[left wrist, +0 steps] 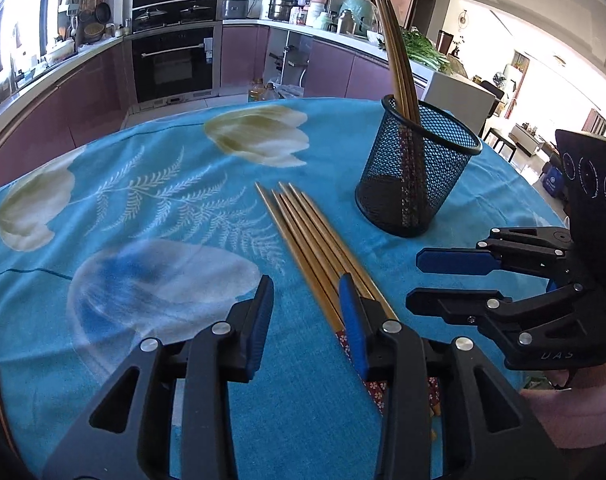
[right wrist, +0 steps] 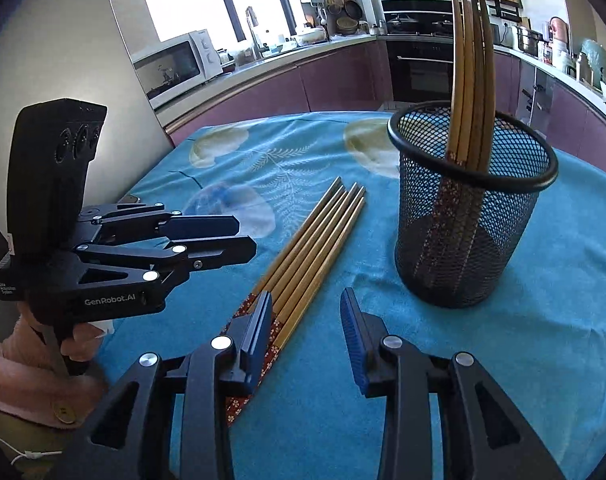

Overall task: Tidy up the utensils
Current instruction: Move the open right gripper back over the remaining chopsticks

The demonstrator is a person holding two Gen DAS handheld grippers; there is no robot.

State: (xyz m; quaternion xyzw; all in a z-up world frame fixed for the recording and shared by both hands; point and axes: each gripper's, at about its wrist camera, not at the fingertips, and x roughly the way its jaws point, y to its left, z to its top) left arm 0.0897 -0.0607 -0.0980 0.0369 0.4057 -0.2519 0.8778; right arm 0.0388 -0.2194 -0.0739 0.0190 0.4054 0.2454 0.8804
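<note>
Several loose wooden chopsticks [left wrist: 311, 236] [right wrist: 319, 240] with red patterned handles lie side by side on the blue flowered tablecloth [left wrist: 143, 200]. A black mesh cup [left wrist: 415, 184] [right wrist: 467, 240] stands upright beyond them, holding several more chopsticks [left wrist: 399, 60] [right wrist: 471, 60]. My left gripper [left wrist: 305, 300] [right wrist: 243, 236] is open, and its right finger hangs over the loose chopsticks' handle end. My right gripper [right wrist: 305, 308] [left wrist: 415, 280] is open too, its left finger over the same handles. Only cloth shows between each pair of pads.
A hand in a pink sleeve [right wrist: 31, 372] holds the left gripper. Behind the table run purple kitchen cabinets with an oven [left wrist: 171, 64], a microwave [right wrist: 171, 64] and a crowded counter. The table's far edge curves just past the cup.
</note>
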